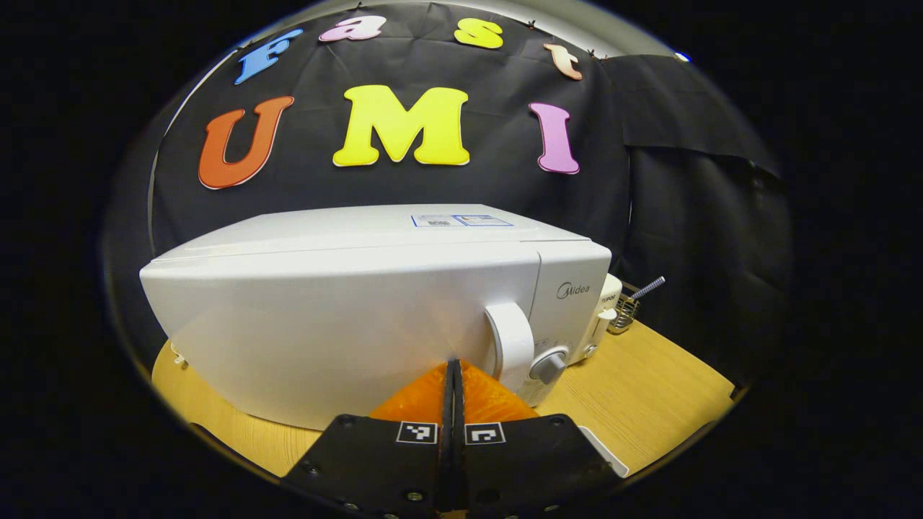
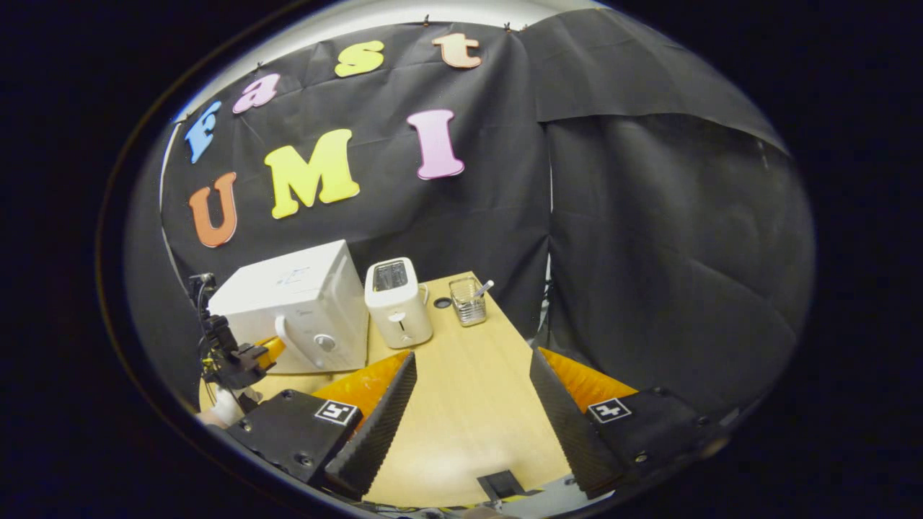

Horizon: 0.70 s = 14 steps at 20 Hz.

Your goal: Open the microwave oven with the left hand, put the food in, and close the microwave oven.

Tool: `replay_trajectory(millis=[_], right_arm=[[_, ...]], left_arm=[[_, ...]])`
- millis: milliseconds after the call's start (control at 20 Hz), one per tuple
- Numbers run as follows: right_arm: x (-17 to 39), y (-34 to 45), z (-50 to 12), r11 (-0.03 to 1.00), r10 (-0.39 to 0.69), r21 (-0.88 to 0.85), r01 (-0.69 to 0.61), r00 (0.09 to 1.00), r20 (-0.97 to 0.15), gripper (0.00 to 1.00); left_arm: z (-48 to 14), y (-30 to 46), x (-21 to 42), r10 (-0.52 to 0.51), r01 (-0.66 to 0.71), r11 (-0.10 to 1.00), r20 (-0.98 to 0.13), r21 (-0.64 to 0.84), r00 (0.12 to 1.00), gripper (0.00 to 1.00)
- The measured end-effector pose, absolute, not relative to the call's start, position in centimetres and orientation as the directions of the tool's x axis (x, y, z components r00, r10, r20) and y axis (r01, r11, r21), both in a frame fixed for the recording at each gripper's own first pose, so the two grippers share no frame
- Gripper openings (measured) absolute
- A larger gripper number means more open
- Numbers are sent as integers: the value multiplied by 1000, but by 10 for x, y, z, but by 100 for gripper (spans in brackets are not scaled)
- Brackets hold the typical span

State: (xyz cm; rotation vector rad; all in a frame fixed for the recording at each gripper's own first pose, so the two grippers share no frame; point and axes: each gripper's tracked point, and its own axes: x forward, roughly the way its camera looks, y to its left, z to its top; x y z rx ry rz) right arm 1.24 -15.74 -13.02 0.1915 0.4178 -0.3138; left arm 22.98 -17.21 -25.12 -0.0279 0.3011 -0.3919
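Observation:
The white microwave (image 1: 346, 317) stands on the wooden table (image 1: 649, 389) with its door closed. In the left gripper view its curved handle (image 1: 508, 342) and round knob (image 1: 548, 364) are on the right of the front. My left gripper (image 1: 453, 367) is shut with nothing between its fingers, close to the door and just left of the handle. In the right gripper view the microwave (image 2: 303, 303) sits at the table's far left, and the left gripper (image 2: 268, 352) is in front of its handle (image 2: 287, 344). My right gripper (image 2: 472, 355) hangs open over bare table (image 2: 469, 418).
A white toaster (image 2: 396, 303) stands right of the microwave, and a wire holder (image 2: 467, 301) with a utensil in it is beside that. A small black block (image 2: 501, 483) lies at the table's near edge. Black cloth walls close the back and right.

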Motion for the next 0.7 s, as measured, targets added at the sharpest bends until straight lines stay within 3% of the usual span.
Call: replay_trajectory(millis=[150,200,250,400,450,550,600,700], right_arm=[[14,-152,-130,939,-244,123,321,874,-419,100],[15,-150,-129,942,-237,123,313,877,-417,100],[16,-148,-128,943,-234,124,309,881,-412,100],[22,-137,-123,950,-211,133,284,894,-396,100],[24,-132,-121,953,-201,134,272,898,-391,100],[28,-119,-114,960,-180,135,244,912,-369,100],[30,-113,-110,965,-164,134,225,919,-358,100],[36,-101,-100,972,-147,125,197,935,-324,100]], left_arm=[[-252,-161,229,-339,336,940,-301,-63,891,0],[-251,-156,226,-329,328,943,-303,-55,894,12],[-246,-151,221,-323,323,945,-297,-52,899,0],[-223,-137,196,-325,321,945,-270,-59,906,0],[-217,-136,187,-345,341,938,-264,-64,901,6],[-201,-123,162,-347,344,937,-247,-58,905,86],[-192,-113,153,-332,332,942,-231,-37,915,96],[-177,-88,133,-280,285,958,-219,-10,935,96]])
